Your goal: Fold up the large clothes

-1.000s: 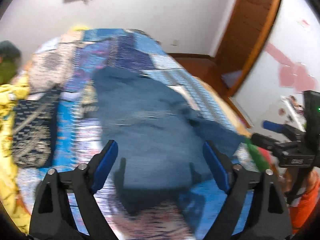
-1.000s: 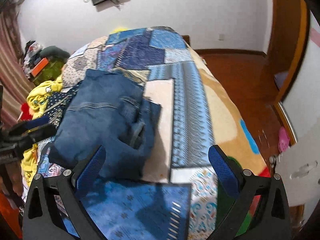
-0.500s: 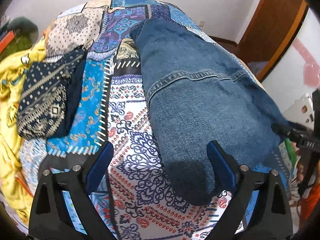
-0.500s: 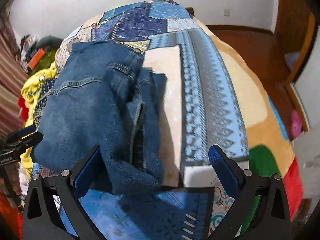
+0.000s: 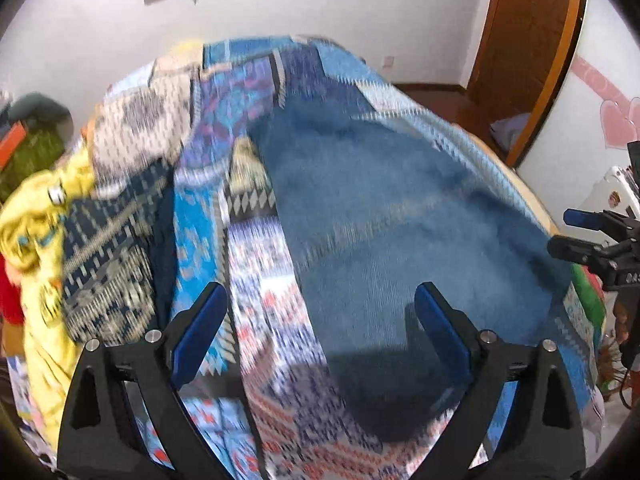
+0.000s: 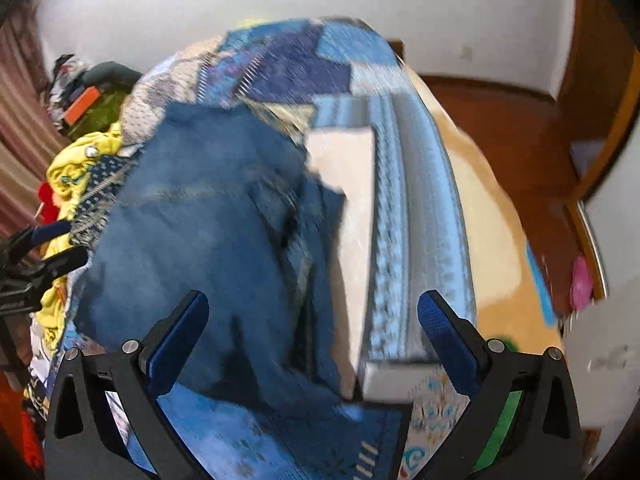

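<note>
At the left edge of the bed (image 5: 256, 92), a yellow garment (image 5: 36, 216) and a dark patterned cloth (image 5: 108, 264) lie bunched together, apparently not part of the fold in hand. The left gripper (image 5: 320, 332) hovers above the near edge of the bed with its blue pads spread wide and nothing between them. Right of the middle lie the jeans (image 5: 400, 216), doubled over into a broad slab that runs from the near edge toward the far end, with one thick folded end nearest the camera. The right gripper (image 6: 312, 336) hangs over the jeans' near right corner, jaws likewise spread and empty. In its view the jeans (image 6: 192, 216) show loose layers and a flap along their right side. The jeans look partly folded; I judge at least one more fold and some squaring remain. Both views are blurred.
</note>
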Demonstrator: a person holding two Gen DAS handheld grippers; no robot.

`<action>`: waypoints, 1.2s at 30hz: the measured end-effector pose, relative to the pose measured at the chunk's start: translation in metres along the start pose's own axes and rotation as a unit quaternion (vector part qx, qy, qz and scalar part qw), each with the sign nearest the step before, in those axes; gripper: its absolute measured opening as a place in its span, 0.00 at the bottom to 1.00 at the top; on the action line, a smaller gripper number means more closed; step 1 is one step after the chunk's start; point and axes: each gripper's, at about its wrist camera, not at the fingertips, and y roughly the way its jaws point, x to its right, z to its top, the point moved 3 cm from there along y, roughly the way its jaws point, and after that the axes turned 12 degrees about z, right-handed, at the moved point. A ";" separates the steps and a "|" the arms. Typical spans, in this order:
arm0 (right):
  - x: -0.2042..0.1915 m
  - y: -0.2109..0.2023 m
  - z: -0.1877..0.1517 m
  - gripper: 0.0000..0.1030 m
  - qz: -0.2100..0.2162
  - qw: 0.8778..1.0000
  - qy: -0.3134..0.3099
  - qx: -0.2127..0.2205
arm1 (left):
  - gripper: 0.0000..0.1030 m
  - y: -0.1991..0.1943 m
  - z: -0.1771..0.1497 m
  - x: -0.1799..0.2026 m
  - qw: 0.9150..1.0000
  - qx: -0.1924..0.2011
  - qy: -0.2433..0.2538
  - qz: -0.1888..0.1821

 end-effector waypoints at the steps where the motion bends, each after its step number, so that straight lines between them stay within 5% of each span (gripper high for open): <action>1: -0.003 0.000 0.006 1.00 0.003 1.000 -0.006 0.003 | 0.92 0.001 0.009 -0.001 1.000 0.007 0.000 0.005; 8: -0.006 0.034 0.046 1.00 0.015 0.999 -0.029 -0.005 | 0.92 0.036 0.039 -0.002 1.000 -0.003 0.000 0.015; 14: 0.028 0.067 0.047 1.00 -0.008 0.999 0.007 -0.041 | 0.92 0.072 0.035 -0.008 0.999 -0.031 -0.015 0.026; 17: 0.043 0.065 0.041 1.00 0.021 0.998 0.032 -0.044 | 0.92 0.075 0.032 -0.018 0.998 -0.035 -0.042 0.012; 22: 0.040 0.043 0.043 1.00 0.025 0.999 0.032 -0.027 | 0.92 0.060 0.036 -0.038 0.997 -0.019 -0.063 0.043; 26: 0.024 0.017 0.052 1.00 0.041 0.999 0.005 -0.003 | 0.92 0.037 0.035 -0.047 0.997 -0.016 -0.078 0.002; 30: 0.012 0.015 0.046 1.00 0.101 0.995 0.014 -0.014 | 0.92 0.031 0.023 -0.038 0.993 -0.046 -0.088 -0.067; 36: 0.021 0.059 0.015 1.00 0.138 0.984 0.066 -0.088 | 0.92 0.054 -0.010 -0.017 0.971 -0.130 -0.117 -0.161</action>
